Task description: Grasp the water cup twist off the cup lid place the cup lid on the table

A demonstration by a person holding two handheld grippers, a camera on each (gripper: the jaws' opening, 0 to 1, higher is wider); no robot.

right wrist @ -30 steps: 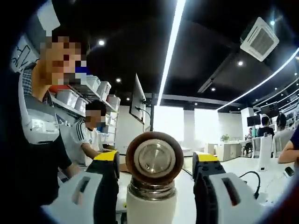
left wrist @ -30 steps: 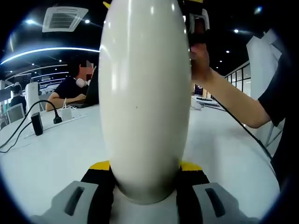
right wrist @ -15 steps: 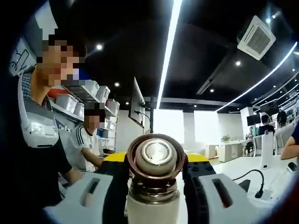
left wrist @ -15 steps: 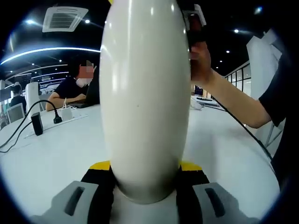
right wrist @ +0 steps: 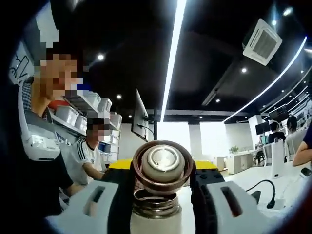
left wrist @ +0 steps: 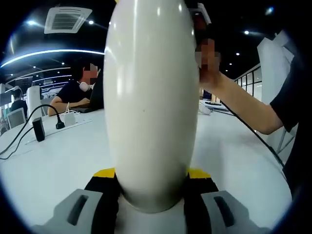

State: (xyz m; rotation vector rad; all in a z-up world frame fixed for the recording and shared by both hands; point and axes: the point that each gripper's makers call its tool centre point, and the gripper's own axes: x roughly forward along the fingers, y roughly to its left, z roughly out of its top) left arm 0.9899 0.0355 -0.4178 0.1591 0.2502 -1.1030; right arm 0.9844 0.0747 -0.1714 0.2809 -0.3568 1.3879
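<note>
A white water cup [left wrist: 151, 97] stands upright in the left gripper view, its lower body clamped between the yellow-and-black jaws of my left gripper [left wrist: 151, 178]. In the right gripper view, the round brown cup lid [right wrist: 161, 166] with a silver centre sits between the jaws of my right gripper [right wrist: 161, 170], which is shut on it. Just below the lid is the cup's steel threaded neck [right wrist: 155, 204], with a thin gap between them. A person's hand [left wrist: 212, 73] holds the right gripper by the cup's top.
The white table [left wrist: 58, 151] spreads around the cup, with a black adapter [left wrist: 38, 129] and cable at its left. A seated person [left wrist: 78, 92] works behind. The holder's forearm [left wrist: 243, 109] crosses the right side. Another seated person [right wrist: 87, 156] and a monitor [right wrist: 141, 114] stand beyond the lid.
My right gripper's jaws have closed on the lid, and the lid has since risen slightly off the steel neck. The left gripper and cup have stayed still.
</note>
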